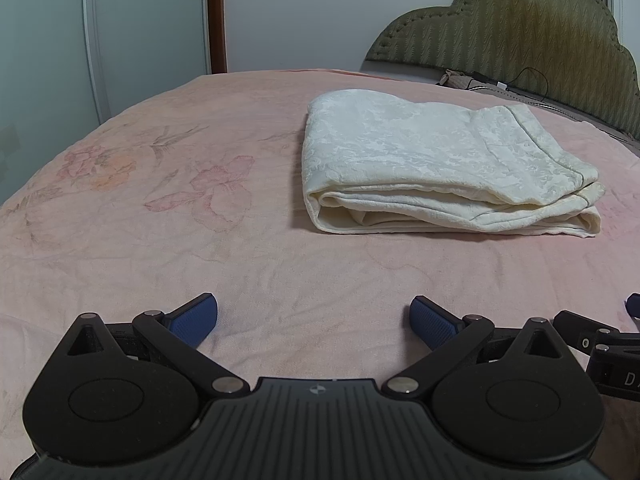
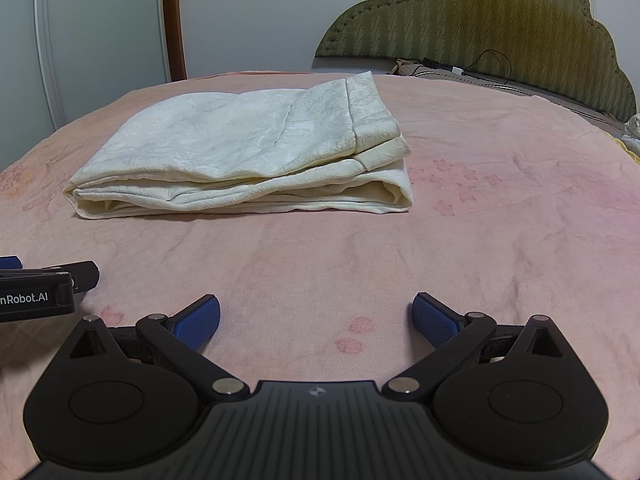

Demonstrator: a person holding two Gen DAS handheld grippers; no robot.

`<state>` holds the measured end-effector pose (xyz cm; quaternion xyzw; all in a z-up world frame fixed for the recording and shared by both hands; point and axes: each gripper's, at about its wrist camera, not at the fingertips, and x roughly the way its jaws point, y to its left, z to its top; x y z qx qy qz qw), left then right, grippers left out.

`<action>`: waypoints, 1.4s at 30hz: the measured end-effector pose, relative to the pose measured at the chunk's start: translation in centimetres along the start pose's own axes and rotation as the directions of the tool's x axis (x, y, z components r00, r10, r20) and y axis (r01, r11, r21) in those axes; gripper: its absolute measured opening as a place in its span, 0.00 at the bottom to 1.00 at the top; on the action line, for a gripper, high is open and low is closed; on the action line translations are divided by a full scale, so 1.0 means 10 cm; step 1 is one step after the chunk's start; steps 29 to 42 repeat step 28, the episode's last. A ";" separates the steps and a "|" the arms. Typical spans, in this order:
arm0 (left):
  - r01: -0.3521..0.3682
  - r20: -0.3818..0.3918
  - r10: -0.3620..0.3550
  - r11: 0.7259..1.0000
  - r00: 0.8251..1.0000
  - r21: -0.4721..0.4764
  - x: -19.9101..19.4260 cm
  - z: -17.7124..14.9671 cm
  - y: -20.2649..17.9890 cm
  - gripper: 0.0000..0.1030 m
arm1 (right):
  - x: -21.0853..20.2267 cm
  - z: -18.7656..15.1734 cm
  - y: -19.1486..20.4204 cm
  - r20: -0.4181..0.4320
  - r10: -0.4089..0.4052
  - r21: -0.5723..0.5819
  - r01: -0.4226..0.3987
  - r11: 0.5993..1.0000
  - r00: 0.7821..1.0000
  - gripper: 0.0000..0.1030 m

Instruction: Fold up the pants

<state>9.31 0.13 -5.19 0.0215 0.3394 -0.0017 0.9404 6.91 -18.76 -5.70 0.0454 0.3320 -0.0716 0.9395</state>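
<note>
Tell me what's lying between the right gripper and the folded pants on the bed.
Nothing but bare pink bedsheet lies between the open right gripper and the folded cream pants, as the right wrist view shows.

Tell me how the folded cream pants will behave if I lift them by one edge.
The pants look soft and layered, so they would probably sag and unfold. Pushed across the pink bedsheet, the stack likely bunches rather than slides.
</note>
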 end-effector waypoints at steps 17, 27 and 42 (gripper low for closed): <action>0.001 0.000 -0.001 1.000 1.000 -0.001 0.00 0.00 0.00 1.00 | 0.00 0.00 0.00 0.000 0.000 0.000 0.000 1.000 1.000 1.00; 0.009 0.003 -0.009 1.000 1.000 -0.007 0.00 0.01 0.02 1.00 | 0.00 0.00 0.00 0.000 0.000 0.000 0.000 1.000 1.000 1.00; 0.009 0.003 -0.009 1.000 1.000 -0.007 0.00 0.01 0.02 1.00 | 0.00 0.00 0.00 0.000 0.000 0.000 0.000 1.000 1.000 1.00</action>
